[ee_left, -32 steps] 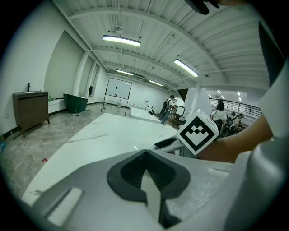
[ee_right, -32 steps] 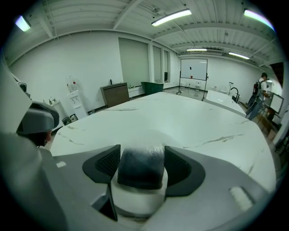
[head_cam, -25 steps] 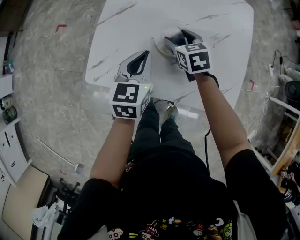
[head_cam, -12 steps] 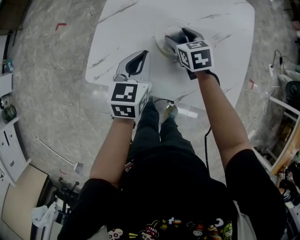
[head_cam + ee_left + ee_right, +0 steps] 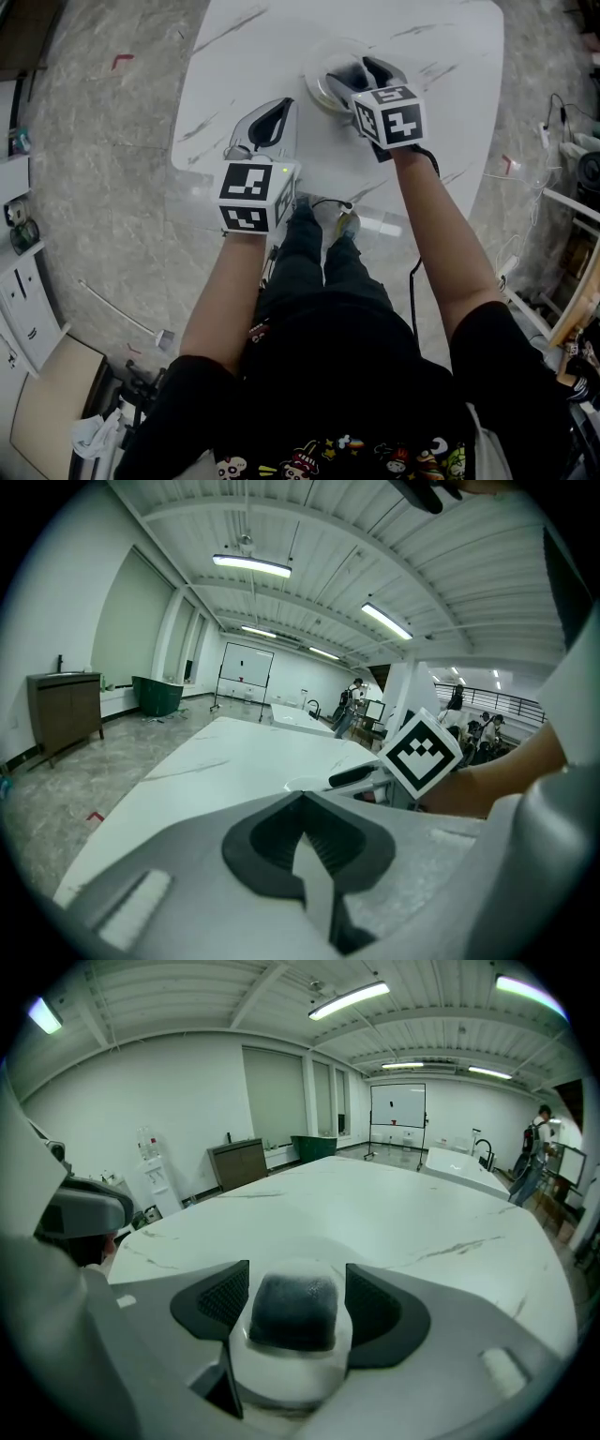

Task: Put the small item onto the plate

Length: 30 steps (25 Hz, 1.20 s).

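Table (image 5: 253, 56): dark item (image 5: 292, 1312) on plate (image 5: 291, 1379), axis unclear; right claw (image 5: 297, 1290) apart, left claw (image 5: 302, 829) closed.

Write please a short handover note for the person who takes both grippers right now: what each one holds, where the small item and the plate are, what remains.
Left gripper: jaws shut, empty, over the near part of the white table, beside the plate.
Right gripper: over the plate, jaws slightly apart on either side of the dark small item; it seems not pinched.
Done: the item appears to rest on the plate.
Left: probably only to lift the right gripper away without dragging the item.
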### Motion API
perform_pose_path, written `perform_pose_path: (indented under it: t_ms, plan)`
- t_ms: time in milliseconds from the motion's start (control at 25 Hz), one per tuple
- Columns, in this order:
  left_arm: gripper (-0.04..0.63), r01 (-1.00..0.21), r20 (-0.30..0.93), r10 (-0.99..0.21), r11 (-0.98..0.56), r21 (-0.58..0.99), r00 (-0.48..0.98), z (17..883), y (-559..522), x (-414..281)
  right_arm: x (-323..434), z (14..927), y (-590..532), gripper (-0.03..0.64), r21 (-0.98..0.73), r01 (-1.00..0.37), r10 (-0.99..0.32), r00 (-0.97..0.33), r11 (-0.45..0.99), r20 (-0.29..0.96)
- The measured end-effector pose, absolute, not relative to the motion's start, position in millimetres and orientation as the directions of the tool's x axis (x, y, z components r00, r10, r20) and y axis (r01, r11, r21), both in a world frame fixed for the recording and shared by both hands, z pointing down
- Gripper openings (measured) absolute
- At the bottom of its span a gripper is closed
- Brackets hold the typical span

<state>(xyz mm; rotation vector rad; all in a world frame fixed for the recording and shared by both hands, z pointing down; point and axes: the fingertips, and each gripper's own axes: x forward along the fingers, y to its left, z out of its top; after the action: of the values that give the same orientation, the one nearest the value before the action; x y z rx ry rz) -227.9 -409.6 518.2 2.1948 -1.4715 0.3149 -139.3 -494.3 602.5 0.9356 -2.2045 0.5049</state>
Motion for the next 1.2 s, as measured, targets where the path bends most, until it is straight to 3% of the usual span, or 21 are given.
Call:
perform_pose_path:
  t_ms: [200,600,1200]
  plan:
    - [0.000,-0.916,0.431,-0.811,-0.317,0.244,0.395,503.4,-413.1,-224.3,-125.7,565.9,-488.1,0.282,-0.096,-0.765,-0.532,-0.526,0.637,0.663]
    - [0.000,-0.897,0.364,-0.821,-0.406,0.172,0.441,427.2,-408.5,-201.1,-64.8,442.3,-448.5,0.023,-0.081,-0.856,-0.736,-0.484,0.511,0.472]
    - [0.000,-0.903,0.290,-0.860,-0.428,0.034,0.419,353.2,-388.1,-214.8,7.9,361.5,-387.0,0.018,-0.044,-0.913,-0.861,-0.397,0.405,0.317]
